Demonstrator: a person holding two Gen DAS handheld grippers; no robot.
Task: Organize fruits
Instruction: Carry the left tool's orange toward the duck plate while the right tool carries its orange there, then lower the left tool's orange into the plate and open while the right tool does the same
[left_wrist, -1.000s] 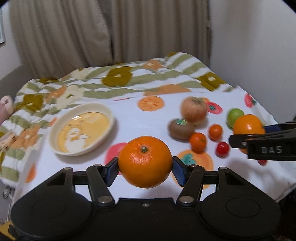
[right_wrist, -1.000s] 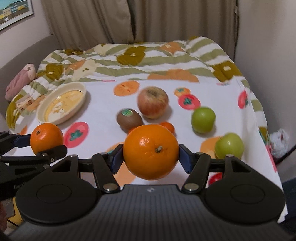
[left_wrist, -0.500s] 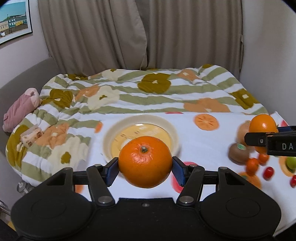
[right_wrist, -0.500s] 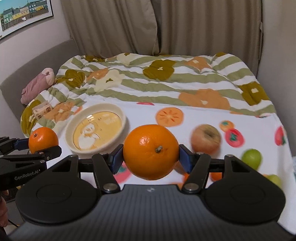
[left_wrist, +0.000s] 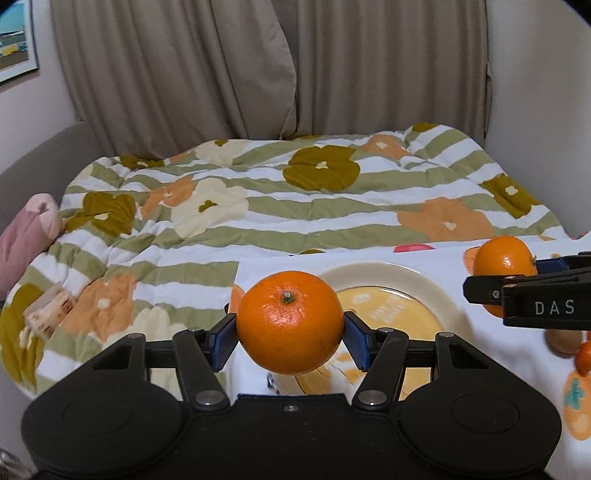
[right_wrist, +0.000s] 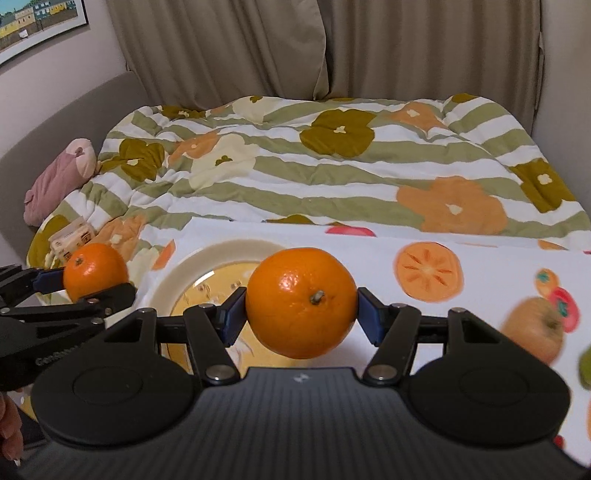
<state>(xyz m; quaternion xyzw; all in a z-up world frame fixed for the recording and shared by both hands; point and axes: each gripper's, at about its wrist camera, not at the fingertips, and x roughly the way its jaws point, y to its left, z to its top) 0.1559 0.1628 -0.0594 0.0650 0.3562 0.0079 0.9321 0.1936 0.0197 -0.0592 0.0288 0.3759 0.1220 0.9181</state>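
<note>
Left gripper (left_wrist: 290, 334) clamps an orange (left_wrist: 290, 321) btwn its blue pads, stem up, held in the air w/ the cream plate (left_wrist: 439, 291) just behind it on the fruit-print cloth (right_wrist: 480, 273). Right gripper (right_wrist: 301, 314) likewise pinches a second orange (right_wrist: 301, 302), stem toward the camera, above the plate's right side. Apple (right_wrist: 533, 330) sits blurred on the cloth at right, well apart from the plate; striped floral quilt (right_wrist: 332, 166) lies beyond.
</note>
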